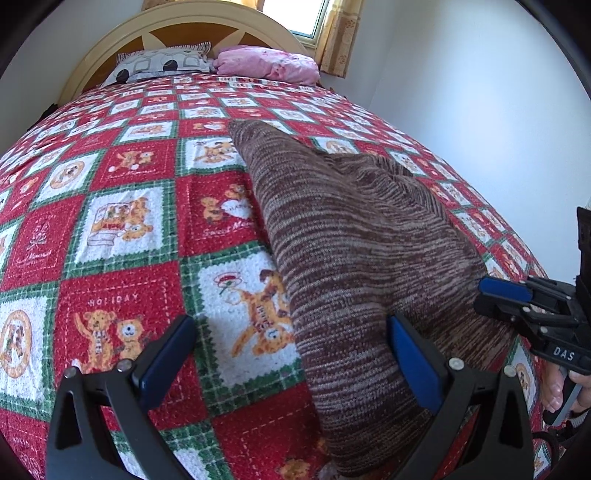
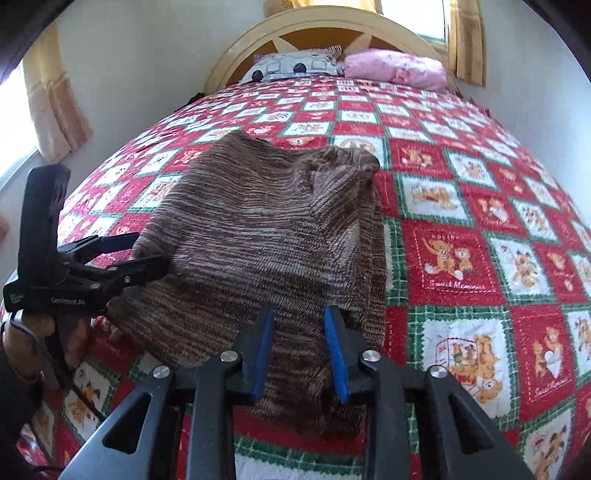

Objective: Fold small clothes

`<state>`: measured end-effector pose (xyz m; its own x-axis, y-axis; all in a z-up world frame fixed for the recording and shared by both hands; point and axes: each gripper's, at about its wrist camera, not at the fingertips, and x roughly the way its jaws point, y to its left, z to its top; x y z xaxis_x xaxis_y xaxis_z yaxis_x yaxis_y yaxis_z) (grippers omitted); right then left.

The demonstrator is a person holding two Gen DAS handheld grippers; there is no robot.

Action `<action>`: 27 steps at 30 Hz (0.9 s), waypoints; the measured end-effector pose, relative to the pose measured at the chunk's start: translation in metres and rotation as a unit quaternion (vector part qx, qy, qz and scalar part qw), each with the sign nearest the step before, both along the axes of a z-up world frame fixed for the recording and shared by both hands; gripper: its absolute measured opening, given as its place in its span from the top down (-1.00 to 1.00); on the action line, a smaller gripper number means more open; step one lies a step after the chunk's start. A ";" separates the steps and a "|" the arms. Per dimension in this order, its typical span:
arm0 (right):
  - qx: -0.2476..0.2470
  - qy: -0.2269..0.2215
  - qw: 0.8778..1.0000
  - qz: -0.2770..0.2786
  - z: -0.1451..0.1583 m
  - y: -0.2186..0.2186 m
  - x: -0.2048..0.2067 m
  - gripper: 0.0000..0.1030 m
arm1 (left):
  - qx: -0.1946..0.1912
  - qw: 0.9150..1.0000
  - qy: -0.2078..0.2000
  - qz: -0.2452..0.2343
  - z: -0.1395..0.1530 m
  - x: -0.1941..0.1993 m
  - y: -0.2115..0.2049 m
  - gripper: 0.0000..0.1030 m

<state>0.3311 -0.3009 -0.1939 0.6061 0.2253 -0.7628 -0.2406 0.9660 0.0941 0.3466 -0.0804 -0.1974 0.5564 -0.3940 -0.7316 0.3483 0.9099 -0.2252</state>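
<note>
A brown striped knit garment (image 1: 354, 240) lies on the red, white and green checked bedspread (image 1: 122, 266); it also shows in the right wrist view (image 2: 258, 229). My left gripper (image 1: 291, 343) is open wide at the garment's near left edge, one blue pad over the quilt, the other over the knit. It shows from the side in the right wrist view (image 2: 147, 254). My right gripper (image 2: 299, 332) stands partly open over the garment's near edge, with knit fabric between its jaws. It appears at the right in the left wrist view (image 1: 487, 295).
A grey patterned pillow (image 1: 162, 62) and a pink pillow (image 1: 266, 62) lie against the round cream headboard (image 1: 207, 22). White walls flank the bed; a curtained window (image 2: 443, 22) is behind it. The person's hands hold both gripper handles.
</note>
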 end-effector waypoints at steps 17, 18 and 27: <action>0.061 0.024 0.997 -0.037 -0.004 -0.028 -0.028 0.74 | -0.032 0.999 0.005 -0.015 0.001 -0.007 0.007 -1.00; 0.062 0.025 0.997 -0.035 -0.004 -0.028 -0.030 0.80 | -0.038 0.999 0.008 -0.017 0.001 -0.009 0.009 -1.00; 0.036 0.036 0.999 -0.013 0.000 -0.030 -0.041 0.84 | -0.011 1.000 0.010 -0.017 0.000 -0.019 0.003 -1.00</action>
<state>0.2900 -0.3308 -0.1936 0.5561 0.2666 -0.7872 -0.2065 0.9618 0.1798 0.3281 -0.0778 -0.1974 0.5271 -0.4286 -0.7338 0.3742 0.8923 -0.2524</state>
